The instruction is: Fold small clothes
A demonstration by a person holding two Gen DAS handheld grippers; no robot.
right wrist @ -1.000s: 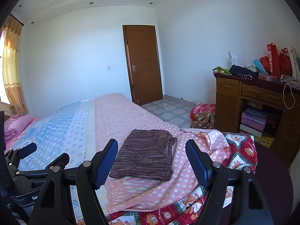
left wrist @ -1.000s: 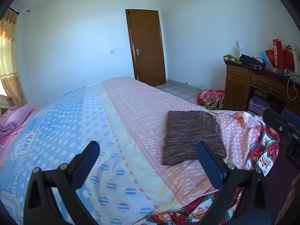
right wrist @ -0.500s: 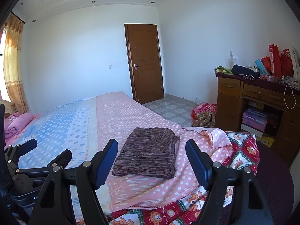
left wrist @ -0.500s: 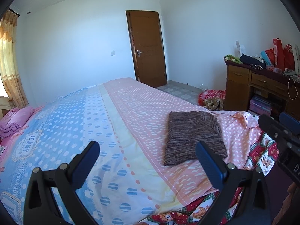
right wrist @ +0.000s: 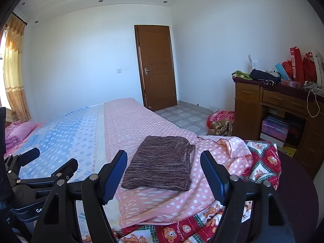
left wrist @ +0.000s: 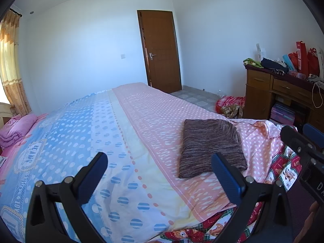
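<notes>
1. Hardly anything has moved since the earlier frames: both views shift only a touch, and the folded brown garment lies where it did on the pink side of the bed.
2. Left wrist view: the left claw (left wrist: 160, 174) is spread wide with nothing between its fingers, hanging over the near end of the bed (left wrist: 85, 141). The brown garment (left wrist: 210, 147) lies flat to the right, a tidy rectangle near the bed's right edge, probably set there as finished. The right claw (left wrist: 301, 135) pokes in at the far right edge.
3. Right wrist view: the right claw (right wrist: 164, 172) is also spread and empty, with the brown garment (right wrist: 162, 162) straight ahead and apart from its fingers. The left claw (right wrist: 48, 162) shows low at left, likewise open.
4. My judgement: the fold looks done, and both claws wait clear so as not to disturb it.
5. The wooden desk (right wrist: 251, 105) at far right carries bags and clothes, untouched.
</notes>
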